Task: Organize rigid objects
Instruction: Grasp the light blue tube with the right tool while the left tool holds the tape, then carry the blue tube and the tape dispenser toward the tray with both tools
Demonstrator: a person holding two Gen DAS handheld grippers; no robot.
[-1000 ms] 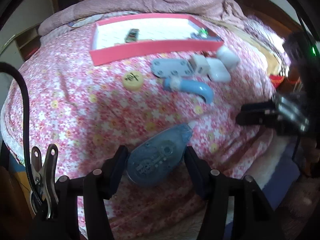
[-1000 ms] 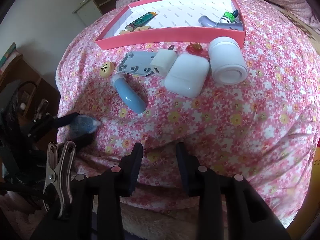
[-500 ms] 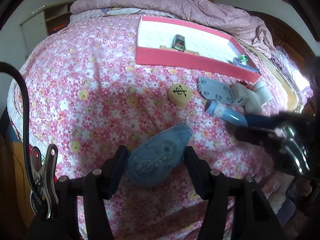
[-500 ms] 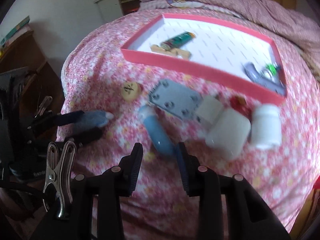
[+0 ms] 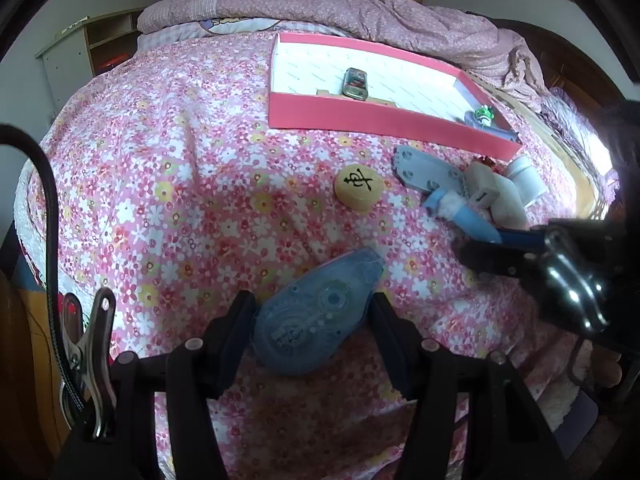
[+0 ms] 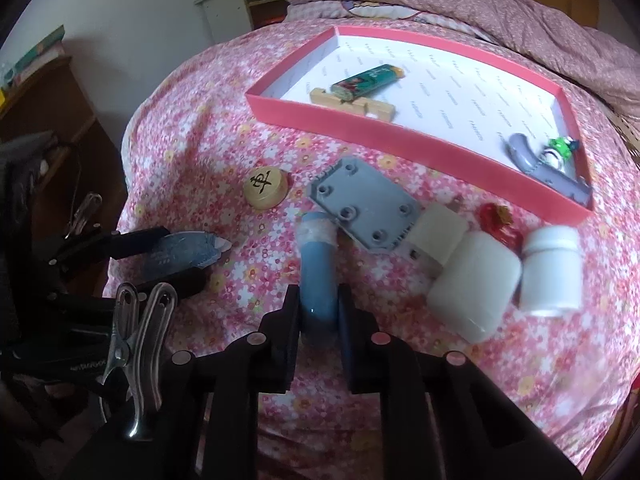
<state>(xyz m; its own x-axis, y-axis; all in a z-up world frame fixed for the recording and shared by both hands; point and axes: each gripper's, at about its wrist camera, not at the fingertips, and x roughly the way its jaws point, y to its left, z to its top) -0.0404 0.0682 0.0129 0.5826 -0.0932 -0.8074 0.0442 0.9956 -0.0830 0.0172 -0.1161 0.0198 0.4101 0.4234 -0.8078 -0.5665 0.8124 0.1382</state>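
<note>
My left gripper (image 5: 312, 320) is shut on a blue translucent correction-tape dispenser (image 5: 316, 316) above the flowered bedspread; it also shows in the right wrist view (image 6: 180, 254). My right gripper (image 6: 318, 312) has its jaws around the near end of a curved light-blue tube (image 6: 318, 272), touching both sides. The tube also shows in the left wrist view (image 5: 468, 216). A pink-rimmed tray (image 6: 400, 140) lies beyond, holding a lighter (image 6: 366, 80), a wooden block (image 6: 352, 106) and a grey piece (image 6: 540, 164).
On the bedspread near the tray lie a round wooden chess piece (image 6: 266, 188), a grey plate (image 6: 364, 210), a white plug (image 6: 438, 232), a white earbud case (image 6: 474, 288), a white bottle (image 6: 550, 272) and a small red item (image 6: 498, 222). A quilt (image 5: 360, 12) is bunched behind.
My right gripper moved forward and left onto the blue tube and closed around it. My left gripper, still holding the dispenser, swung its view to the right toward the tray.
</note>
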